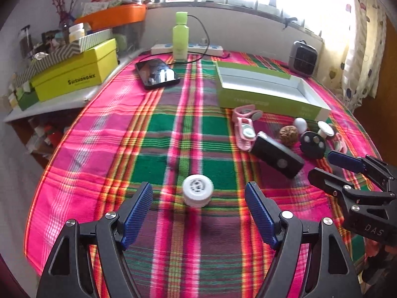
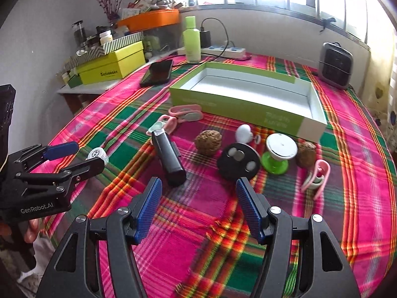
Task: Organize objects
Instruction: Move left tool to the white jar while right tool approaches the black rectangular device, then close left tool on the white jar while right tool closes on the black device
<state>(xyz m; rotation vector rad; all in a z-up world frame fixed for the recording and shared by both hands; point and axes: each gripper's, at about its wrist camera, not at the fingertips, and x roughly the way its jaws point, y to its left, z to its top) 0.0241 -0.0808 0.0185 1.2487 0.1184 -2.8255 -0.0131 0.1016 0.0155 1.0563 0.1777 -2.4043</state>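
A small white jar (image 1: 197, 194) stands on the plaid cloth just ahead of my open left gripper (image 1: 198, 211), apart from both pads; it also shows in the right wrist view (image 2: 97, 154). My right gripper (image 2: 198, 206) is open and empty, short of a black bar-shaped device (image 2: 168, 159) and a black disc (image 2: 238, 165). Around them lie a brown ball (image 2: 208, 142), a white-topped green stand (image 2: 279, 154), a white egg-shaped piece (image 2: 243, 132), a second brown ball (image 2: 305, 154) and pink clips (image 2: 186, 114). An open green box (image 2: 248, 96) stands behind them, empty.
A black phone (image 1: 156, 73), a green bottle (image 1: 180, 36), a power strip (image 1: 186, 48) and a small grey heater (image 1: 303, 58) sit at the back. Yellow boxes (image 1: 74, 74) and clutter fill a side shelf on the left. The cloth is wrinkled near my right gripper.
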